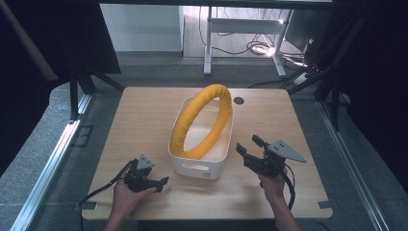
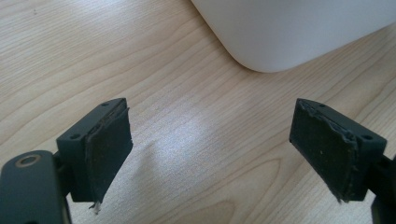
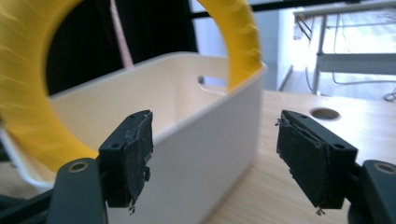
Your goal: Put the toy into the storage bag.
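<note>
wooden table (image 1: 144, 120), yellow ring (image 1: 202, 120) in white bin (image 1: 197, 168); right tool (image 3: 212, 154) view shows bin's handle slot

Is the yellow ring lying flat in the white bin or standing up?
Standing up, tilted. The yellow ring sits inside the white bin, leaning diagonally, its top rising well above the rim.

No legible text or markings anywhere.

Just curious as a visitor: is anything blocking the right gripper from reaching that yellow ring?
Partly. The bin's near wall stands before the ring's lower part, but its top rises clear above the rim. The right gripper is open beside the bin.
</note>
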Demonstrator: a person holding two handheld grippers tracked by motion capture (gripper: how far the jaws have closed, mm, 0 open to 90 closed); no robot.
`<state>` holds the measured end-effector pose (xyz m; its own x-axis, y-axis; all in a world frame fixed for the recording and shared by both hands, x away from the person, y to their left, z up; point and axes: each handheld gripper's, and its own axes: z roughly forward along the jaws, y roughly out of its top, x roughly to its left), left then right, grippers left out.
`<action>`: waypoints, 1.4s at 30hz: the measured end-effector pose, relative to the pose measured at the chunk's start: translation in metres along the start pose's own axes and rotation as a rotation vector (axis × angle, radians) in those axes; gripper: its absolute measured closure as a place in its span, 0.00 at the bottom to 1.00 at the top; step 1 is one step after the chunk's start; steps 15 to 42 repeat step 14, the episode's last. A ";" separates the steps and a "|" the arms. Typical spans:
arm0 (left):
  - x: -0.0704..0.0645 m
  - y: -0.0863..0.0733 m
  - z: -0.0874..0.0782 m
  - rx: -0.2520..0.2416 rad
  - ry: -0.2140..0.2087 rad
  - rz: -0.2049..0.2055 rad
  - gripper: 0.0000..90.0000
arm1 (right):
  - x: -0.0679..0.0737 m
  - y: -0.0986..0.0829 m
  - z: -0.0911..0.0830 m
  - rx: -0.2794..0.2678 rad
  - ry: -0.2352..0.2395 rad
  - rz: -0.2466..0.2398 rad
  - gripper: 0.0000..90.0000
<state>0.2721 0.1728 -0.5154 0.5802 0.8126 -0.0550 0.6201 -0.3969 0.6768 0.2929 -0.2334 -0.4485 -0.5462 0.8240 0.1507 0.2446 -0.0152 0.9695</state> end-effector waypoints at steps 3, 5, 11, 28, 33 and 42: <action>0.000 0.000 0.000 0.006 -0.003 0.009 0.15 | -0.011 -0.006 0.000 0.035 -0.013 -0.023 0.31; 0.000 0.000 0.000 0.006 0.000 0.006 0.15 | -0.013 -0.007 0.000 0.037 -0.016 -0.021 0.31; 0.000 0.000 0.001 0.008 -0.001 0.011 0.15 | -0.019 -0.010 0.003 0.046 -0.014 0.008 0.31; 0.000 0.000 0.001 0.008 -0.001 0.013 0.15 | -0.018 -0.010 0.003 0.042 -0.013 0.006 0.31; 0.000 0.000 0.001 0.008 -0.001 0.013 0.15 | -0.018 -0.010 0.003 0.042 -0.013 0.006 0.31; 0.000 0.000 0.001 0.008 -0.001 0.013 0.15 | -0.018 -0.010 0.003 0.042 -0.013 0.006 0.31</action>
